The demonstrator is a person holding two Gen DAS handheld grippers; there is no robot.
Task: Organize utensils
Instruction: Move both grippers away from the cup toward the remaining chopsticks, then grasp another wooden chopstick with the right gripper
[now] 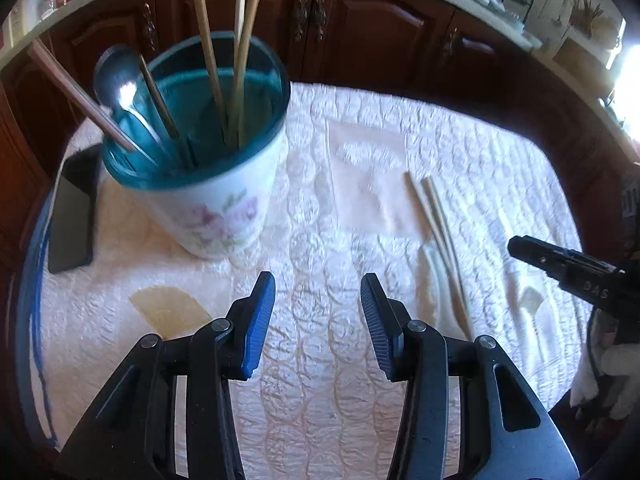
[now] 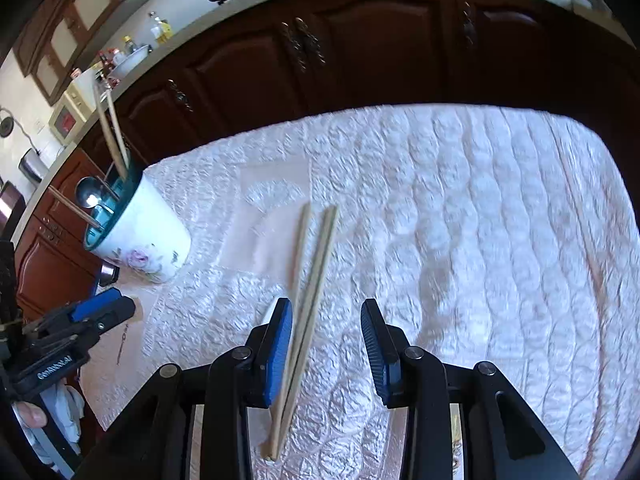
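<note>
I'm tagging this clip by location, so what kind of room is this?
Most likely a home kitchen: dark wooden cabinets under a cluttered countertop, and a cloth-covered table bearing a utensil holder with chopsticks.

quilted white cloth (image 1: 360,184), dark cabinets (image 1: 360,28), phone (image 1: 70,224)

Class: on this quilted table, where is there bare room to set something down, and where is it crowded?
Bare cloth lies between the floral cup and the loose chopsticks, and right of them. It is crowded at the cup and dark phone.
</note>
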